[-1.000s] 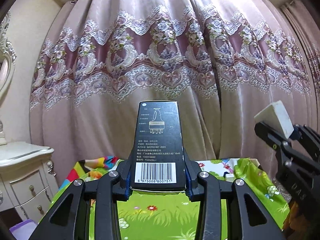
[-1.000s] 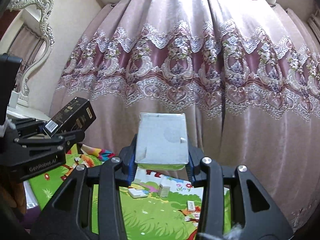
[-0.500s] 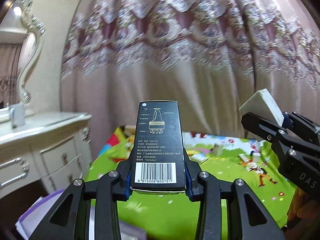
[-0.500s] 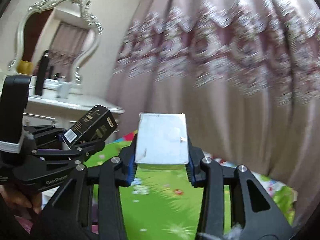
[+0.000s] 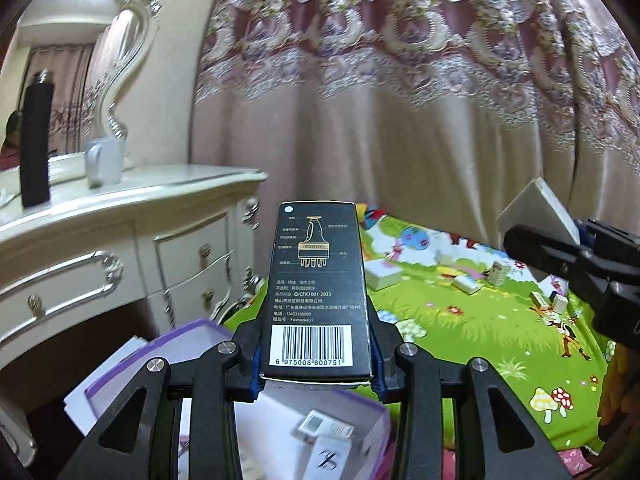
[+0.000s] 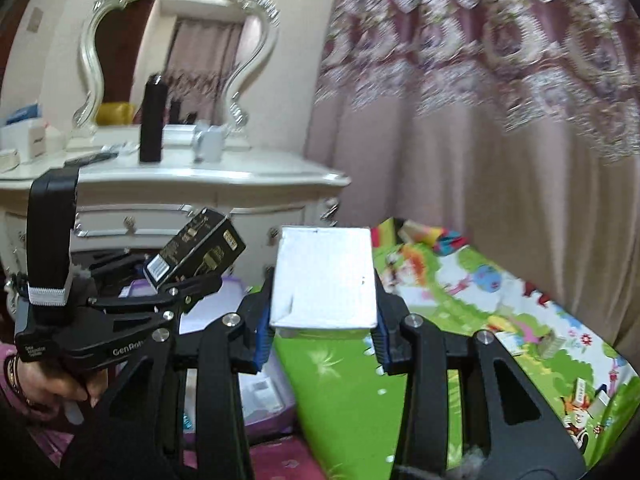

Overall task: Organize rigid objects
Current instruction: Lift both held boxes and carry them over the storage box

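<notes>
- The purple bin sits low at 7 o'clock in the left wrist view, partly under the left tool; judging by the small boxes already lying inside it, it is the likely drop point, so both tools should be brought squarely over its open mouth before anything is let go
- The left tool pinches the black box at its barcode end, the box standing out long ahead of the pads; it should go in low and be released only when its far end clears the bin's wall
- The right tool pinches the white box by its sides; the two tools are close together, so they are best unloaded one at a time
- More small boxes lie on the green play mat at 3 o'clock, yet to be gathered
- Only the right wrist view shows the hand gripping the left tool, and the dresser's whole top
- Only the left wrist view shows the bin's inside and the black box's printed label
</notes>
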Demonstrator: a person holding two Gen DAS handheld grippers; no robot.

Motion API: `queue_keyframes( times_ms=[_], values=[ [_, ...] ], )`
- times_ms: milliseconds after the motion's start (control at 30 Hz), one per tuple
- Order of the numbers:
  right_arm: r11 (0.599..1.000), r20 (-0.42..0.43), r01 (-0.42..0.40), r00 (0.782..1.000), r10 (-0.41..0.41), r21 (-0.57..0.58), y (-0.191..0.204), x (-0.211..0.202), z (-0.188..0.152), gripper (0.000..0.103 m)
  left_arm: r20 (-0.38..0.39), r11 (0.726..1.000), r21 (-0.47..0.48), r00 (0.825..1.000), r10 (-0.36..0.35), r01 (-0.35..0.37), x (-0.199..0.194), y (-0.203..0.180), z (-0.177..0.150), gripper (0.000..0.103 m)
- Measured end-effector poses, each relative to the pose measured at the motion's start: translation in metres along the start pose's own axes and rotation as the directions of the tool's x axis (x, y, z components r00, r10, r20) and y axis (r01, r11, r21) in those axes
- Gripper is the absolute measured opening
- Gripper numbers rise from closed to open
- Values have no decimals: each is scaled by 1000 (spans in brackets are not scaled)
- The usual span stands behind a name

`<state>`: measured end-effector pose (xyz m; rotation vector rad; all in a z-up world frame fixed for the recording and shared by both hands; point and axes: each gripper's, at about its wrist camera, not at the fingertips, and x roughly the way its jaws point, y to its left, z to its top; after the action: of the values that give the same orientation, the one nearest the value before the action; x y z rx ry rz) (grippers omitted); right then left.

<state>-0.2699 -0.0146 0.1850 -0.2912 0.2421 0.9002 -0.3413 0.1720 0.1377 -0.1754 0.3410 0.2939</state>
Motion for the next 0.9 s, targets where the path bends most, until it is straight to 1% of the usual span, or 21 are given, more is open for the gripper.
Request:
queue_keyframes(
  times_ms=[133, 300, 367, 467, 567, 633, 700, 733, 800, 833, 867, 900],
  values=[
    [998, -72, -65, 995, 63, -24, 17, 23, -2, 44, -36, 999, -37, 999, 27, -29, 4, 20, -9, 40],
    [991, -125, -116, 986, 107, -73, 40, 43, -3, 44, -88, 995, -76, 994, 57, -63, 12, 39, -19, 40],
    [984, -161, -152, 977, 137, -88, 50, 55, -4, 44, -118, 993, -92, 991, 62, -74, 16, 47, -25, 41],
    [977, -195, -186, 967, 164, -103, 61, 66, -8, 44, -182, 988, -123, 981, 68, -91, 25, 58, -34, 41],
    [968, -249, -225, 949, 192, -114, 73, 81, -15, 44, -255, 983, -156, 965, 58, -100, 34, 68, -46, 41],
    [960, -312, -253, 927, 207, -118, 79, 93, -21, 44, -313, 979, -175, 949, 47, -106, 42, 73, -55, 41],
    [953, -377, -280, 900, 218, -118, 86, 108, -30, 44, -362, 973, -198, 932, 35, -114, 49, 78, -63, 41],
    [950, -399, -288, 890, 221, -117, 88, 113, -33, 44, -392, 968, -214, 919, 36, -129, 54, 81, -69, 41],
    [945, -442, -305, 868, 226, -116, 92, 124, -41, 44, -427, 961, -234, 904, 36, -149, 58, 87, -76, 41],
    [942, -461, -316, 856, 233, -112, 94, 130, -46, 44, -448, 955, -248, 893, 37, -164, 61, 91, -80, 41],
    [939, -474, -326, 847, 240, -108, 97, 135, -49, 44, -460, 952, -252, 887, 40, -174, 62, 94, -83, 41],
    [935, -493, -339, 834, 248, -102, 100, 141, -55, 44, -473, 949, -254, 880, 46, -186, 64, 97, -86, 41]
  ],
)
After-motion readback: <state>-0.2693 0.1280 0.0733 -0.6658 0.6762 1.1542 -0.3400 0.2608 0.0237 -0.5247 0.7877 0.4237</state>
